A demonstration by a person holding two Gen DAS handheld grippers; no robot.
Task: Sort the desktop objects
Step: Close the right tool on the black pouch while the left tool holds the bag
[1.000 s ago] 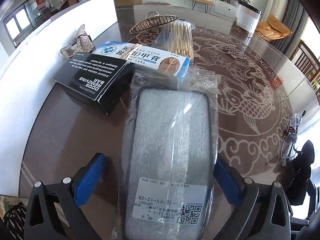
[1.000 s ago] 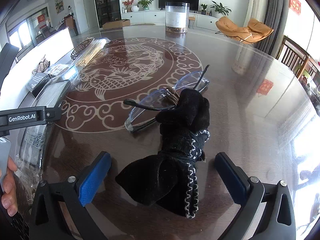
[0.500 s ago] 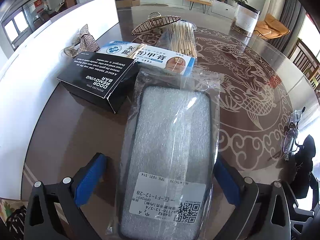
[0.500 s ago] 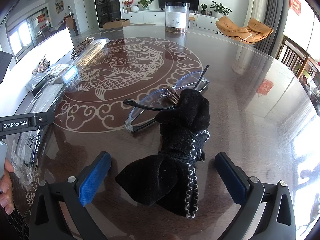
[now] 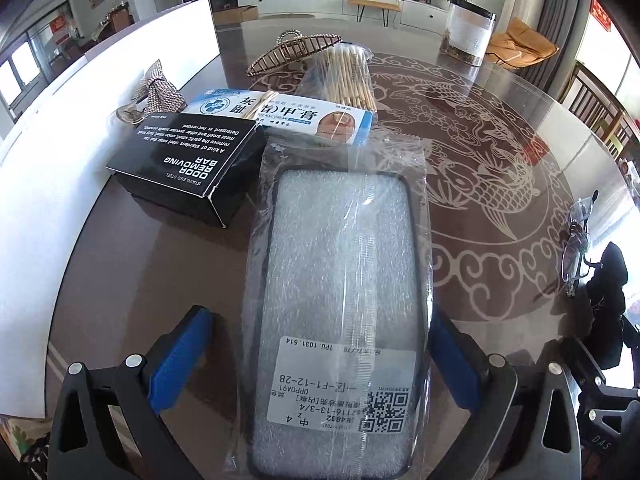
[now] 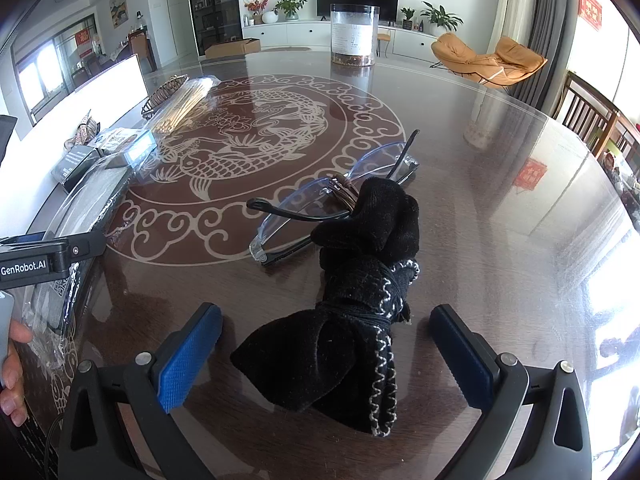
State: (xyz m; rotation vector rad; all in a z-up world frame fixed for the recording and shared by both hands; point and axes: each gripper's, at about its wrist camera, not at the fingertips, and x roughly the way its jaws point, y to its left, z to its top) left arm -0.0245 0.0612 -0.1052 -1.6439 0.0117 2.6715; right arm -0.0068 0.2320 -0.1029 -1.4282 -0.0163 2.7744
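Note:
In the left wrist view, a bagged phone case (image 5: 340, 280) with a white label lies flat on the table between my open left gripper's (image 5: 320, 356) blue pads. Beyond it lie a black odor-bar box (image 5: 184, 160), a blue-white nail cream box (image 5: 288, 116), a bag of cotton swabs (image 5: 344, 76), a gold hair clip (image 5: 296, 50) and a glittery bow (image 5: 158, 94). In the right wrist view, my open right gripper (image 6: 326, 354) straddles a black fabric bow (image 6: 352, 320), without touching it. Clear glasses (image 6: 320, 200) lie just beyond the bow.
A white board (image 5: 80, 92) stands along the table's left edge. A clear canister (image 6: 354, 36) stands at the table's far side. The left gripper's body (image 6: 44, 256) and a hand show at the left of the right wrist view. Chairs stand off to the right.
My left gripper has drawn back from the phone case, which now lies lower and farther out between the open fingers. The right gripper has not moved.

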